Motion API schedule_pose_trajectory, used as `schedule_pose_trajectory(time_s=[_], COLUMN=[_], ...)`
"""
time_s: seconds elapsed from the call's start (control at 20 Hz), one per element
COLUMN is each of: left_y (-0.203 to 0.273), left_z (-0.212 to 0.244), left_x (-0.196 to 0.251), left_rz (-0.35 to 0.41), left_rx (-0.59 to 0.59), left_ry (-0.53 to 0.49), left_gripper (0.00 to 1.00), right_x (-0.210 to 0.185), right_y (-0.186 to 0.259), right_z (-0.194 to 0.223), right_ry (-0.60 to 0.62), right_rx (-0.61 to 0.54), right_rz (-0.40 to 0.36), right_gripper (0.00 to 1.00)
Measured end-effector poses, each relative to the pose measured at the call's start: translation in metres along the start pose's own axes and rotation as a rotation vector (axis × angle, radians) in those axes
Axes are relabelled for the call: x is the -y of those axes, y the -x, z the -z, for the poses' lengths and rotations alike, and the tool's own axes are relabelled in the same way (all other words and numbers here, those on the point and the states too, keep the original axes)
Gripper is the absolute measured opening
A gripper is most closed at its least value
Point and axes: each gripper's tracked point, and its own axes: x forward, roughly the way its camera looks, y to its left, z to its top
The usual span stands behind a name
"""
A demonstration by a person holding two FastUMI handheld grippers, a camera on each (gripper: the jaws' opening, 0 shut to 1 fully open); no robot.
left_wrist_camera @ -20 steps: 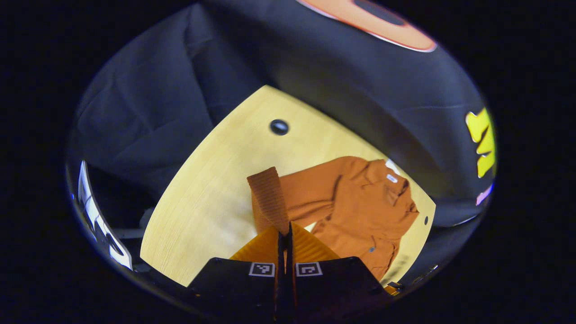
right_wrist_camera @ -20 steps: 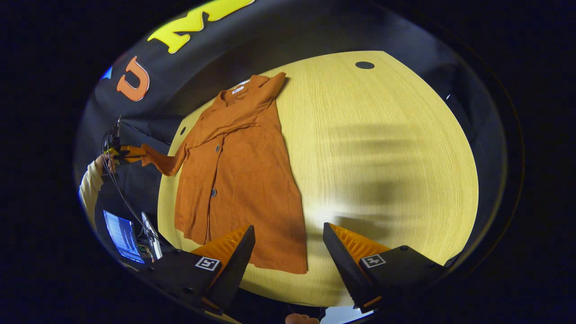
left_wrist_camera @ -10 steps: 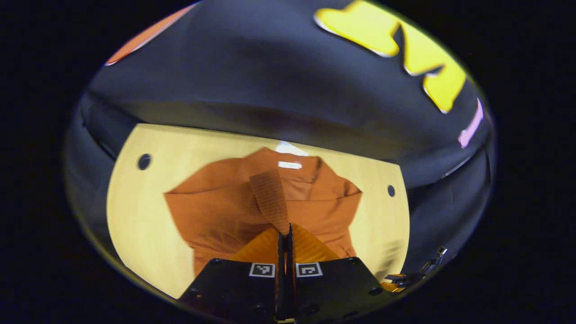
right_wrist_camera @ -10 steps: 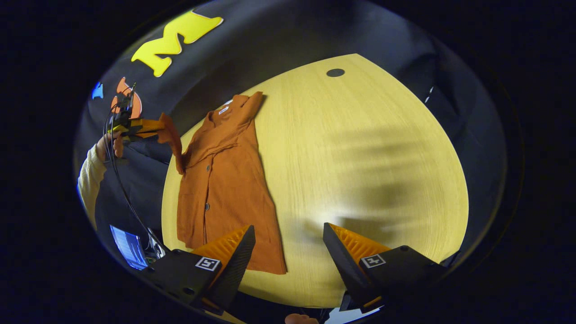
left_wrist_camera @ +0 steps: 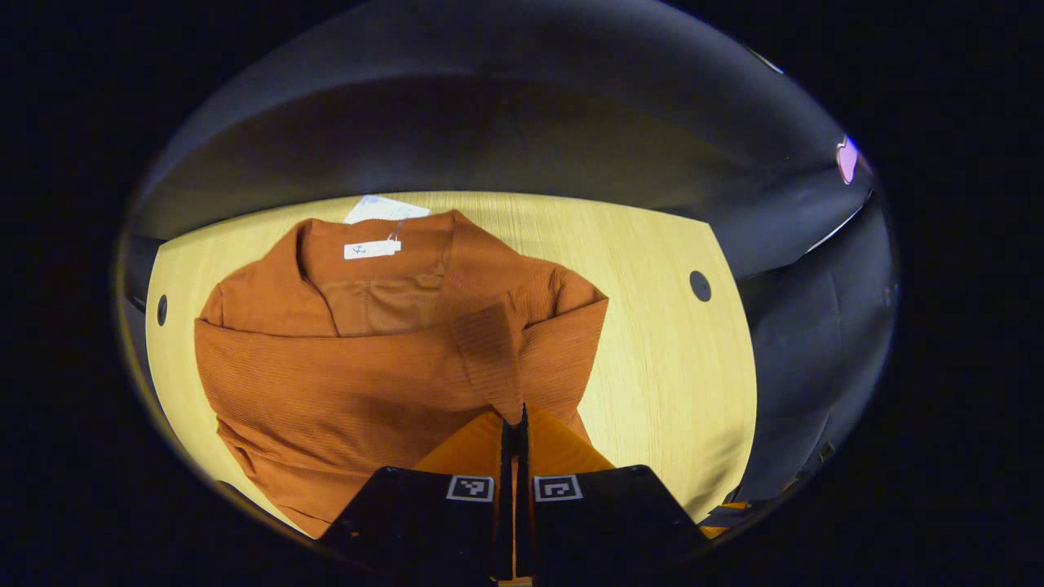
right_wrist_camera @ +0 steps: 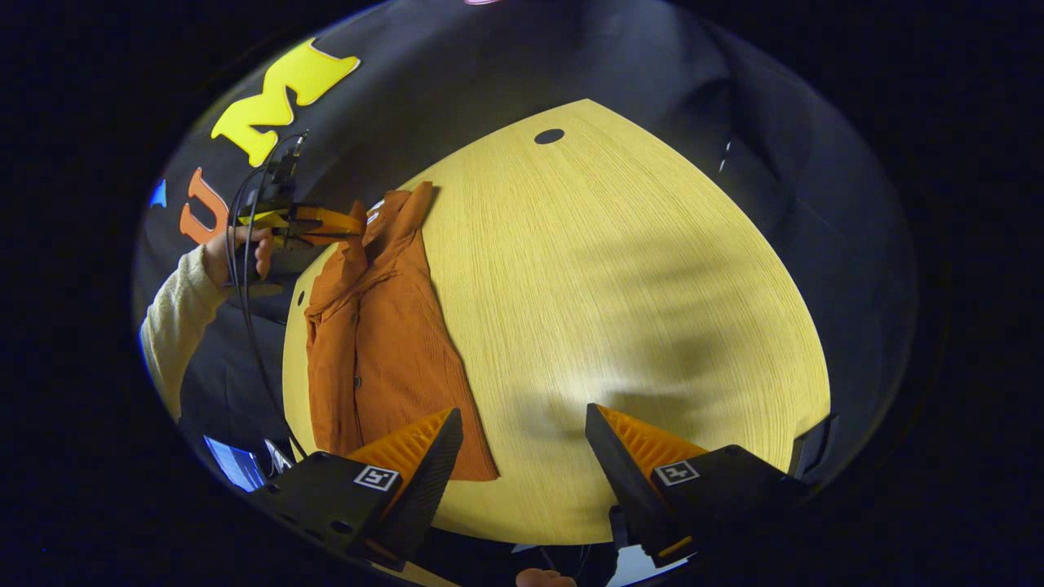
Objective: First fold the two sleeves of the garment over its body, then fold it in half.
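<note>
One sleeve cuff point(left_wrist_camera: 489, 359) clamped in my left gripper point(left_wrist_camera: 514, 424), held over the cardigan point(right_wrist_camera: 375, 326) to fold inward | right gripper point(right_wrist_camera: 522, 456) fingers apart, hovering free.

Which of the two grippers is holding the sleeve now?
The left gripper: its fingers are shut on the sleeve, lifted over the garment. The right gripper is open, holding nothing.

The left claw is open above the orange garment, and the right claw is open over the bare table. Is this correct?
Not entirely. In the left gripper view the left claw is shut on the sleeve cuff of the orange garment. The right claw is indeed open over the table.
</note>
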Motion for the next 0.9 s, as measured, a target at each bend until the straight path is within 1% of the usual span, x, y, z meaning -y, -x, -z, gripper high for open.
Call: schedule_pose_trajectory(time_s=[0.05, 0.1, 0.15, 0.2, 0.25, 0.3, 0.35, 0.4, 0.45, 0.55, 0.6, 0.65, 0.7, 0.75, 0.8, 0.9], left_y=[-0.006, -0.009, -0.01, -0.003, 0.001, 0.007, 0.015, 0.02, 0.026, 0.052, 0.062, 0.075, 0.086, 0.098, 0.106, 0.123], left_z=[0.004, 0.008, 0.013, 0.013, 0.015, 0.016, 0.017, 0.023, 0.027, 0.036, 0.042, 0.047, 0.052, 0.06, 0.068, 0.094], left_x=[0.003, 0.008, 0.014, 0.018, 0.022, 0.023, 0.022, 0.017, 0.011, -0.006, -0.013, -0.022, -0.034, -0.049, -0.06, -0.087], left_rz=[0.018, 0.041, 0.064, 0.088, 0.11, 0.133, 0.147, 0.141, 0.133, 0.112, 0.101, 0.083, 0.056, 0.028, 0.014, -0.032], left_rx=[-0.013, -0.023, -0.029, -0.026, -0.014, 0.006, 0.027, 0.04, 0.052, 0.095, 0.123, 0.16, 0.201, 0.238, 0.273, 0.318], left_ry=[0.026, 0.051, 0.075, 0.096, 0.111, 0.122, 0.126, 0.131, 0.136, 0.137, 0.128, 0.115, 0.108, 0.108, 0.11, 0.113], left_gripper=[0.05, 0.06, 0.11, 0.33, 0.55, 0.47, 0.64, 0.81, 0.98, 0.99, 0.99, 1.0, 1.0, 0.99, 0.99, 0.99], right_x=[0.001, 0.001, 0.0, 0.001, 0.0, 0.0, -0.003, -0.006, -0.008, -0.017, -0.022, -0.029, -0.038, -0.051, -0.062, -0.076], right_y=[0.002, 0.003, 0.002, 0.002, 0.0, -0.001, -0.001, -0.002, -0.002, -0.004, -0.005, -0.006, -0.005, -0.006, -0.006, -0.014], right_z=[0.005, 0.01, 0.014, 0.018, 0.02, 0.021, 0.022, 0.022, 0.021, 0.018, 0.015, 0.013, 0.008, 0.002, -0.004, -0.007], right_ry=[-0.01, -0.018, -0.021, -0.02, -0.017, -0.016, -0.017, -0.016, -0.012, 0.009, 0.021, 0.031, 0.042, 0.06, 0.084, 0.13], right_rx=[0.002, 0.001, -0.003, -0.006, -0.008, -0.007, -0.007, -0.007, -0.005, 0.001, 0.008, 0.015, 0.033, 0.058, 0.083, 0.101], right_rz=[0.002, 0.001, 0.003, 0.007, 0.011, 0.012, 0.01, 0.005, -0.002, -0.014, -0.024, -0.038, -0.056, -0.09, -0.117, -0.137], right_gripper=[0.97, 0.94, 0.94, 0.97, 0.97, 0.97, 0.97, 0.97, 0.93, 0.93, 0.97, 0.93, 0.97, 0.93, 0.97, 0.98])
